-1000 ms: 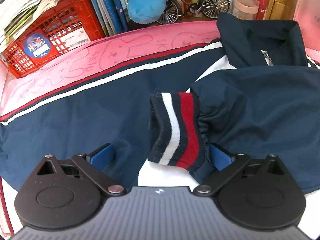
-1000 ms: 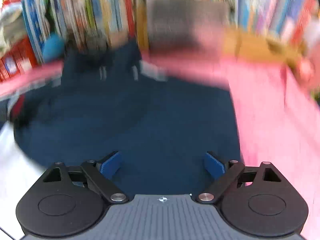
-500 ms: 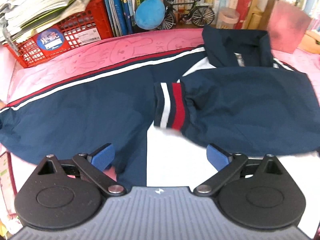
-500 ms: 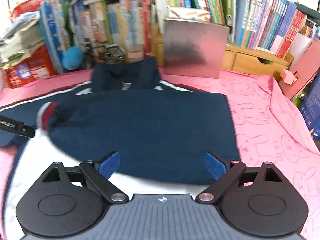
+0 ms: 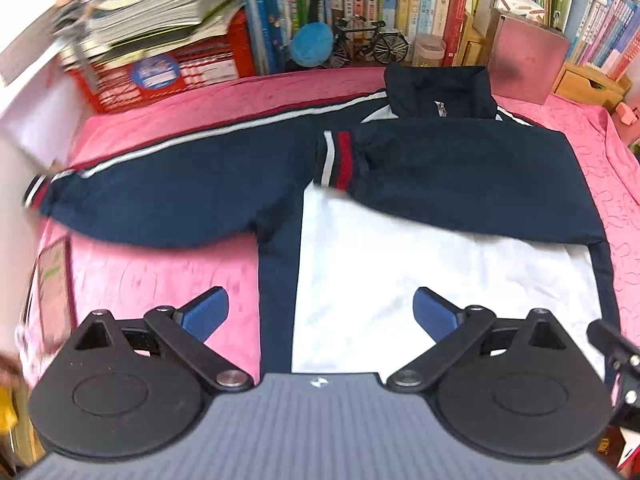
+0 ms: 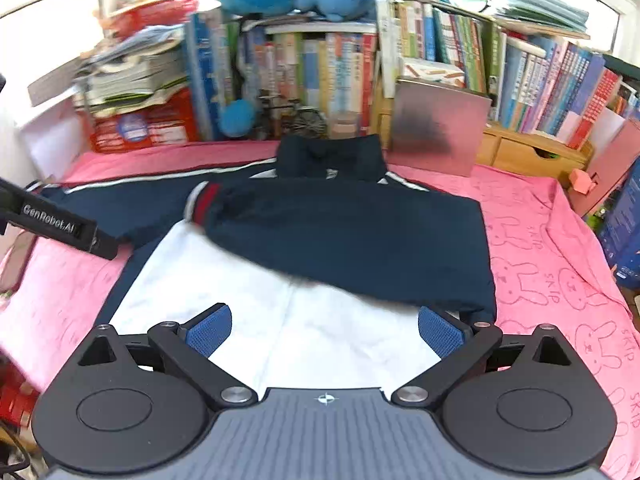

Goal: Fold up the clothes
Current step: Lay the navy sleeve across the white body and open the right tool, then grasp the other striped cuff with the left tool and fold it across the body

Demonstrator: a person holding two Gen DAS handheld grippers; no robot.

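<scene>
- Left wrist view: the left gripper point(image 5: 321, 309) hangs wide open and empty; the jacket point(image 5: 460, 184) lies on the pink cloth point(image 5: 160, 264) from twelve to three o'clock, its white panel between the fingers point(image 5: 206, 312).
- Right wrist view: the right gripper point(image 6: 325, 330) is spread wide, gripping nothing; the jacket's white panel lies between its fingers, navy sleeve point(image 6: 340, 228) at twelve o'clock.

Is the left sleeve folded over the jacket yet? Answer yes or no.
No: in the left wrist view the left sleeve lies stretched out sideways on the pink cloth, while only the right sleeve crosses the jacket.
</scene>
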